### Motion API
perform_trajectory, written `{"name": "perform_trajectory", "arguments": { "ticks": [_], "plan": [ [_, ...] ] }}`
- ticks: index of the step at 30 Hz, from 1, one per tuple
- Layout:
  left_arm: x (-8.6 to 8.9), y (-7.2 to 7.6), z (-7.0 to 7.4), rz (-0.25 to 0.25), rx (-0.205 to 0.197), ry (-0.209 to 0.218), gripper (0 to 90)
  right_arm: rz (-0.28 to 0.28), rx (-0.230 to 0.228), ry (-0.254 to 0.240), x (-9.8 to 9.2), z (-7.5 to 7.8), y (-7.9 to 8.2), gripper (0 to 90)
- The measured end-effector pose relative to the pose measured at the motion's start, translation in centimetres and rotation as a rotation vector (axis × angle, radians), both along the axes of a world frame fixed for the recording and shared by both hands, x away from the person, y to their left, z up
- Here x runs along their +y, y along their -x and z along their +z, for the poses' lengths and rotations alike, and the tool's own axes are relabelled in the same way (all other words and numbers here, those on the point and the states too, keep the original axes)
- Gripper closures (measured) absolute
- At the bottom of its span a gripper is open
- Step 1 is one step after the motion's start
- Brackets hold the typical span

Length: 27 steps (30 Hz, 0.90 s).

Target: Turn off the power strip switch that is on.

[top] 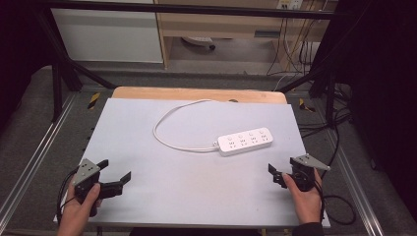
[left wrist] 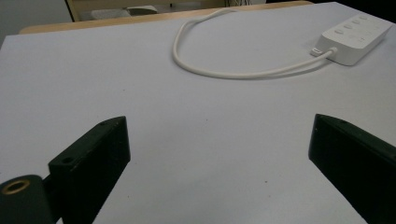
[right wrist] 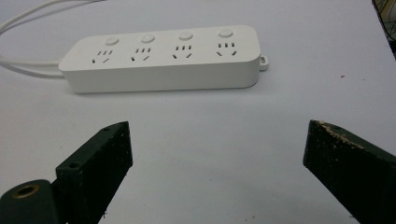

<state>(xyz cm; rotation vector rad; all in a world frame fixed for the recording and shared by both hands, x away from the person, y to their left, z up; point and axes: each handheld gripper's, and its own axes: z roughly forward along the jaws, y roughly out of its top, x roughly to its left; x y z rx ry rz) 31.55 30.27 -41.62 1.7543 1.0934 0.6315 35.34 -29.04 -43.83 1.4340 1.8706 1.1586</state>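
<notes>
Down at the near edge of the worktop (top: 147,196), two hands come in from the bottom, each carrying a set of tongs. Left tongs (top: 115,172) sit at the near left corner, jaws spread wide and released, nothing between them; in the left gripper view the two black jaws frame bare pale surface. Right tongs (top: 276,175) sit at the near right, and they're released too, jaws standing well apart over empty surface in the right gripper view, gripping nothing.

Moving out from there, the power strip (top: 245,141) lies flat on the worktop, right of centre, ahead of the right tongs and near them but clear of the jaws. Seen from the right gripper view it lies broadside just beyond the jaw tips, its four sockets and four round buttons facing up. From the left tongs it's well apart, off toward the far right.

Farther out, the white cable (top: 169,120) leaves the strip's left end, loops across the middle of the worktop and runs to the far edge, where a strip of bare wood (top: 196,93) shows.
</notes>
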Motion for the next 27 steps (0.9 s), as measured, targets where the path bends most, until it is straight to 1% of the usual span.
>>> {"name": "perform_trajectory", "arguments": {
  "ticks": [5,8,10,13,14,16,18,20,22,24,25,27],
  "plan": [
    [0.0,0.1,0.1,-0.008,-0.004,-0.004,5.4,0.020,-0.011,0.014,0.5,0.0,0.2,7.1],
    [-0.1,0.1,0.1,-0.007,-0.001,-0.003,5.3,0.022,-0.009,-0.001,0.7,0.1,0.3,6.3],
    [-0.1,0.0,0.0,-0.009,-0.001,-0.004,5.4,0.025,-0.025,-0.003,0.7,0.3,0.4,6.4],
    [-0.2,0.1,0.0,-0.014,-0.001,-0.003,5.4,0.025,-0.032,-0.006,0.8,0.5,0.6,6.5],
    [-0.2,0.1,0.0,-0.016,-0.002,-0.005,5.4,0.027,-0.027,-0.012,0.8,0.6,0.6,6.2],
    [-0.2,0.1,0.1,-0.016,-0.004,-0.004,5.4,0.033,-0.032,-0.020,0.8,0.7,0.7,5.3],
    [-0.2,0.1,0.1,-0.017,-0.001,0.001,5.4,0.050,-0.042,-0.017,0.8,0.8,0.7,3.9],
    [-0.4,0.1,0.0,-0.028,0.009,0.022,5.4,0.074,-0.047,-0.026,0.8,0.9,0.8,2.8],
    [-0.6,0.1,0.1,-0.038,0.007,0.015,5.4,0.086,-0.047,-0.043,0.7,0.9,0.9,2.9],
    [-0.9,0.1,0.0,-0.045,0.005,0.009,5.4,0.082,-0.051,-0.040,0.7,0.9,0.9,3.7],
    [-0.9,0.1,0.0,-0.045,0.003,-0.003,5.4,0.075,-0.054,-0.036,0.7,0.9,0.9,4.4],
    [-0.9,0.2,0.0,-0.047,0.003,-0.001,5.4,0.064,-0.057,-0.043,0.7,1.0,0.9,4.3]
  ]
}}
